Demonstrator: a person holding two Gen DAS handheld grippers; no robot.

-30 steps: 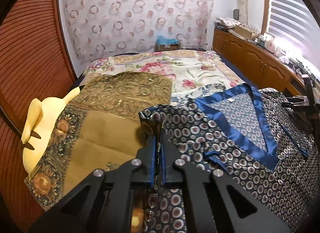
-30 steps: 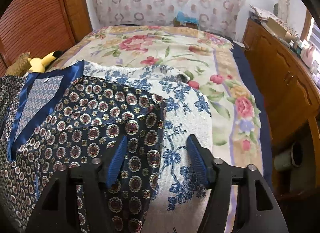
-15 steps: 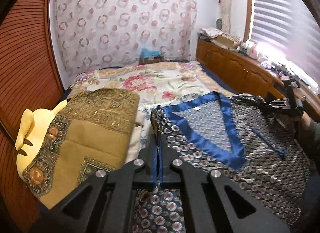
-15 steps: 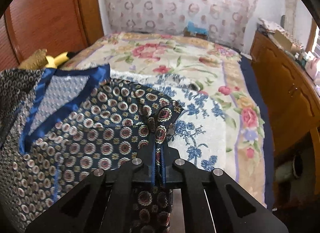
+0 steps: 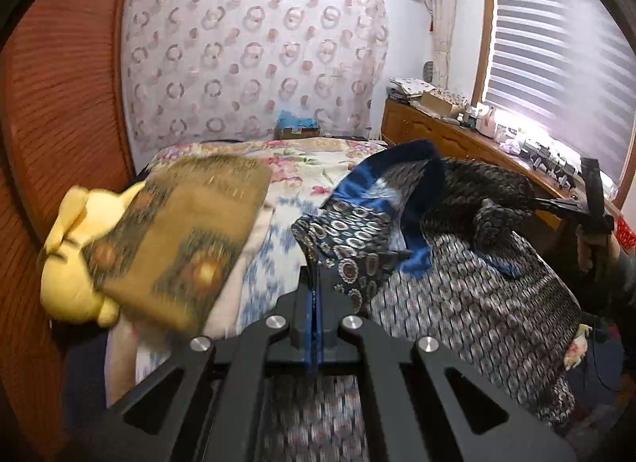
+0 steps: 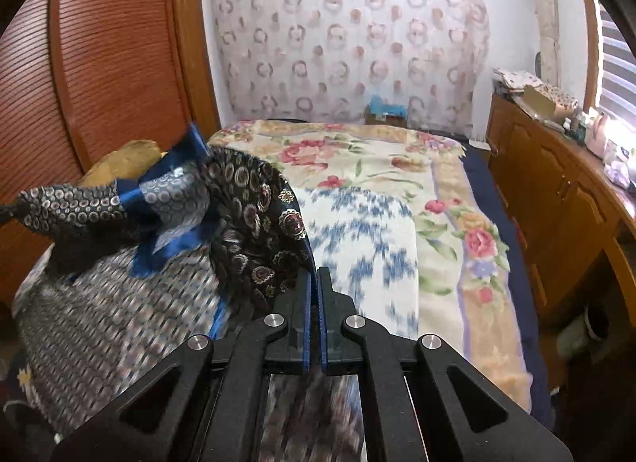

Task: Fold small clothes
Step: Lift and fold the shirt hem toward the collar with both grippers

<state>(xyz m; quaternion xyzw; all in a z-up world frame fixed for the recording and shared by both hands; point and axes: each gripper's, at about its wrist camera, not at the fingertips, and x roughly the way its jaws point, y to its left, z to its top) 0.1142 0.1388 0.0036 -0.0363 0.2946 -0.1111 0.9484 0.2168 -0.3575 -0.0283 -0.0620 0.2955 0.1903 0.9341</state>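
A dark patterned garment with blue satin trim hangs lifted above the bed, stretched between both grippers. My left gripper is shut on its left edge. My right gripper is shut on its right edge; the garment sags to the left in the right wrist view. The right gripper also shows in the left wrist view, holding the far side up. The lower part of the garment trails down, blurred.
A folded gold patterned cloth lies on a yellow plush toy at the left. The floral bedspread covers the bed. A wooden cabinet runs along the right, a ribbed wooden wall along the left.
Both grippers have lifted the garment off the bed and pulled it back toward the bed's near edge. The right gripper closed on the cloth a second ago and stays shut.
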